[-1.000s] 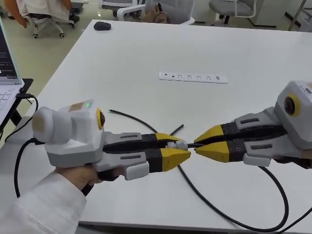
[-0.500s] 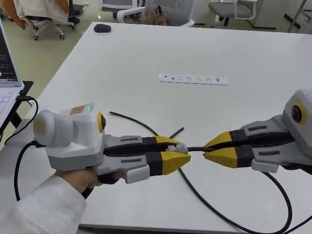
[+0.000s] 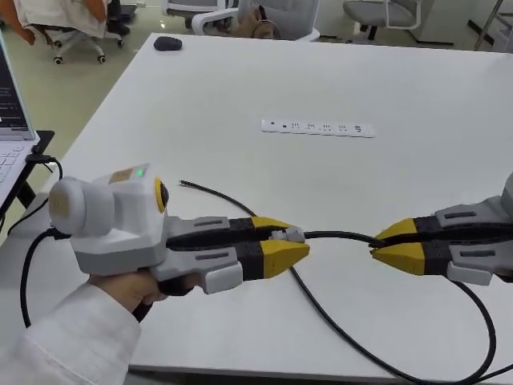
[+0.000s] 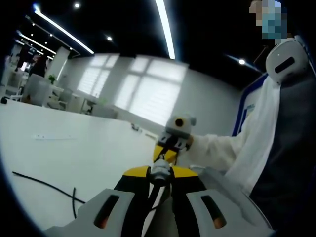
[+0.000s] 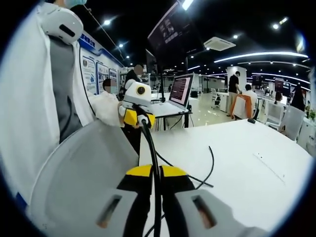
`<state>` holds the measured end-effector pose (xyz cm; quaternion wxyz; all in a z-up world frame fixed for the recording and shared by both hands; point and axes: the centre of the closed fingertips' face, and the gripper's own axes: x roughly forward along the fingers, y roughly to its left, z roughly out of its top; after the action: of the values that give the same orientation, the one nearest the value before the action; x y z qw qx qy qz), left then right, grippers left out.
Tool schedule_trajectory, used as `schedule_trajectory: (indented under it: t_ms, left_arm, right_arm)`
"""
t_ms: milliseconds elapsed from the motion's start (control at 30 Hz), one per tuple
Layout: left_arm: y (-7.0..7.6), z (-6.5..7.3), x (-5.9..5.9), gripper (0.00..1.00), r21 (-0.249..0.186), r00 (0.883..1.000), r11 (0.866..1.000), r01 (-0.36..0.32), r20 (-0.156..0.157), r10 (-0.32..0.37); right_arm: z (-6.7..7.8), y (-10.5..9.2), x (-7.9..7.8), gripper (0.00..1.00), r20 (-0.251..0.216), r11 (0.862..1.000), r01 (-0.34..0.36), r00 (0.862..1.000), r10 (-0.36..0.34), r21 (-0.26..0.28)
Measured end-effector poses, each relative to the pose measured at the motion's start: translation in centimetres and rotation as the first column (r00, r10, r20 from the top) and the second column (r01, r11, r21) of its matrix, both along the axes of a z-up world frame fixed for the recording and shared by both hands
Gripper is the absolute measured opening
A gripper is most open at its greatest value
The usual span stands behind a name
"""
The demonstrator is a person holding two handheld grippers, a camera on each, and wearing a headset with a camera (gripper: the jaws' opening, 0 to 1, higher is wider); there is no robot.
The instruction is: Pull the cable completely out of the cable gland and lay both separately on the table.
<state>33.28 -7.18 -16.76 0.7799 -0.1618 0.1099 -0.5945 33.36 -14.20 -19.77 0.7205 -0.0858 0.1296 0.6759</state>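
My left gripper (image 3: 300,241) is shut on a small grey cable gland (image 3: 292,235) held above the white table (image 3: 240,88). A black cable (image 3: 337,235) runs out of the gland to my right gripper (image 3: 375,245), which is shut on it about a hand's width away. Past the right gripper the cable loops down over the table's near edge and back under both grippers to a free end at the left. In the left gripper view the gland (image 4: 159,170) sits between the yellow jaws. In the right gripper view the cable (image 5: 149,143) stretches taut toward the gland.
A white power strip (image 3: 317,127) lies at the table's middle. A dark mouse (image 3: 167,43) rests at the far left corner. A laptop (image 3: 10,120) stands left of the table, with office chairs beyond the far edge.
My right gripper has moved right with the cable in it. The gap between the grippers has widened and more cable shows out of the gland. The left gripper has stayed almost still.
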Motion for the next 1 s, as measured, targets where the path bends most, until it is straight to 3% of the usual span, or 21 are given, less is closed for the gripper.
schedule_trajectory:
  t_ms: [333, 700, 833, 1000]
  left_arm:
    - [0.0, 0.0, 0.0, 0.17, -0.001, 1.000, 1.000, -0.003, -0.002, 0.003]
    - [0.0, 0.0, 0.1, 0.17, 0.001, 1.000, 1.000, -0.008, -0.002, 0.008]
    - [0.1, 0.0, 0.2, 0.17, -0.005, 1.000, 1.000, -0.013, -0.006, 0.013]
    - [-0.1, 0.0, 0.0, 0.17, -0.002, 1.000, 1.000, -0.005, -0.006, 0.005]
  right_arm:
    - [-1.6, -2.1, 0.5, 0.05, -0.041, 0.996, 0.086, 0.995, -0.086, -0.003]
    - [-1.7, -2.1, 0.5, 0.05, -0.044, 0.996, 0.091, 0.995, -0.092, -0.011]
    - [-0.9, -1.9, 0.5, 0.07, -0.043, 0.996, 0.094, 0.995, -0.093, 0.012]
    - [0.5, -1.4, 0.7, 0.17, -0.019, 0.994, 0.101, 0.995, -0.101, 0.036]
